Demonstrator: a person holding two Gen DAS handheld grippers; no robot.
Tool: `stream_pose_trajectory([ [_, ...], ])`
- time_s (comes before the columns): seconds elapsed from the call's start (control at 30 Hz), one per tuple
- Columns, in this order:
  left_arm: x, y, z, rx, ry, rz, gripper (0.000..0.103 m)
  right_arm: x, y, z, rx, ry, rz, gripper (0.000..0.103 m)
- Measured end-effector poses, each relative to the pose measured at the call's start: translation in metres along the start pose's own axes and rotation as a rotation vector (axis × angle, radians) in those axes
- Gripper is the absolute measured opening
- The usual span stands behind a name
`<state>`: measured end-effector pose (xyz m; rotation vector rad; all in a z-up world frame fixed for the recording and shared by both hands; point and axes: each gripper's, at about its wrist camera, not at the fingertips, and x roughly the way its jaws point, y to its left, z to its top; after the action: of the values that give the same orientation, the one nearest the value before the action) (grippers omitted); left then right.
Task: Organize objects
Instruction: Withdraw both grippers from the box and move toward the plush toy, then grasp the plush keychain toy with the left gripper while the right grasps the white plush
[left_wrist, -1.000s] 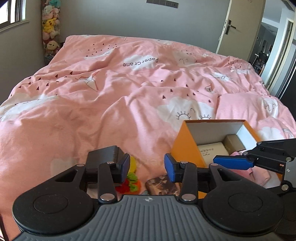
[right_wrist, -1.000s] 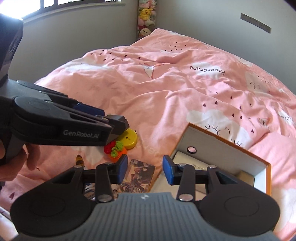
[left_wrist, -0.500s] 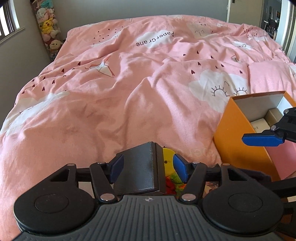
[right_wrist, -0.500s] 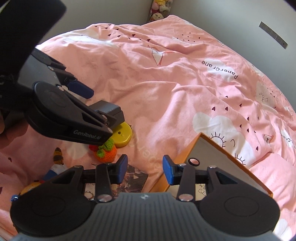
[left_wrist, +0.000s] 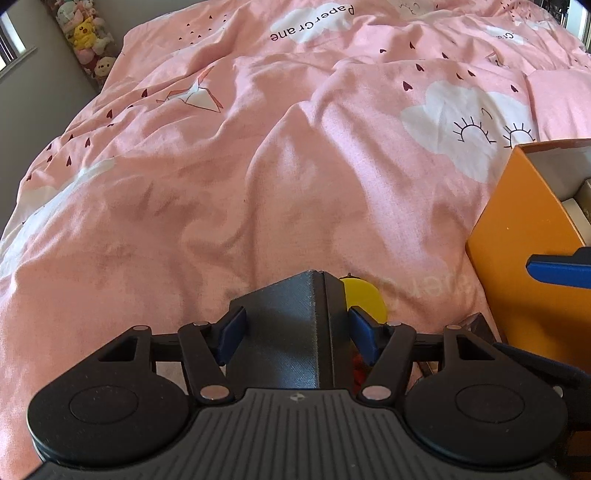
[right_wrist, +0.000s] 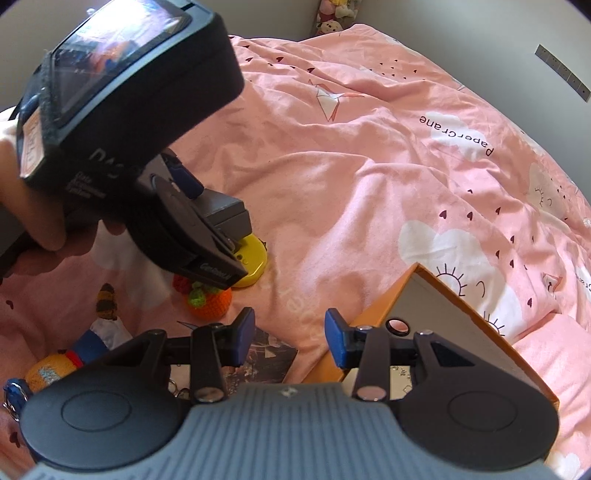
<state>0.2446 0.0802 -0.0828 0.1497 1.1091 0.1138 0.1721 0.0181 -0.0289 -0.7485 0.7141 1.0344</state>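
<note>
A dark grey block (left_wrist: 280, 332) stands on the pink duvet, against a yellow disc (left_wrist: 364, 299). My left gripper (left_wrist: 295, 332) points steeply down and straddles the block, its blue pads close beside both sides, with a thin gap at the right one. The right wrist view shows the same block (right_wrist: 225, 212) between the left gripper's fingers (right_wrist: 221, 273), over the yellow disc (right_wrist: 255, 254). My right gripper (right_wrist: 290, 341) hangs open with nothing in it, above the near corner of an orange box (right_wrist: 373, 314).
A crocheted orange toy (right_wrist: 210, 302), a picture card (right_wrist: 266, 358), a knitted doll (right_wrist: 92, 339) and a keyring (right_wrist: 14, 395) lie near the bed's front edge. The orange box (left_wrist: 517, 258) holds small boxes. A hand (right_wrist: 22, 192) grips the left tool. Plush toys (left_wrist: 88, 40) fill the far corner.
The left gripper's jaws widened and it sank and moved over the grey block, which was beside its left finger and now stands between the pads. The right gripper dipped and rolled a little.
</note>
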Motion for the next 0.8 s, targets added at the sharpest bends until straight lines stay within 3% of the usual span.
stream_pose_trajectory([
  [0.17,-0.011,0.01,-0.004,-0.031,-0.025,-0.029,0.056,-0.002,0.001,0.0,-0.008,0.01,0.011,0.044],
  [0.4,-0.038,0.032,-0.014,-0.085,-0.092,-0.091,0.047,-0.007,0.01,0.002,-0.008,0.023,0.043,0.042],
  [0.47,-0.042,0.027,-0.018,-0.048,-0.091,-0.099,0.049,-0.007,0.011,0.002,0.003,0.029,0.051,0.042],
  [0.6,-0.043,0.029,-0.026,-0.092,-0.081,-0.125,0.056,-0.015,0.017,0.002,0.049,0.032,0.054,0.042],
  [0.7,-0.065,0.029,-0.035,-0.093,-0.125,-0.121,0.067,-0.031,0.021,-0.004,0.098,0.012,0.046,0.042],
  [0.8,-0.091,0.03,-0.048,-0.128,-0.146,-0.178,0.07,-0.049,0.026,-0.013,0.165,-0.011,0.056,0.042],
])
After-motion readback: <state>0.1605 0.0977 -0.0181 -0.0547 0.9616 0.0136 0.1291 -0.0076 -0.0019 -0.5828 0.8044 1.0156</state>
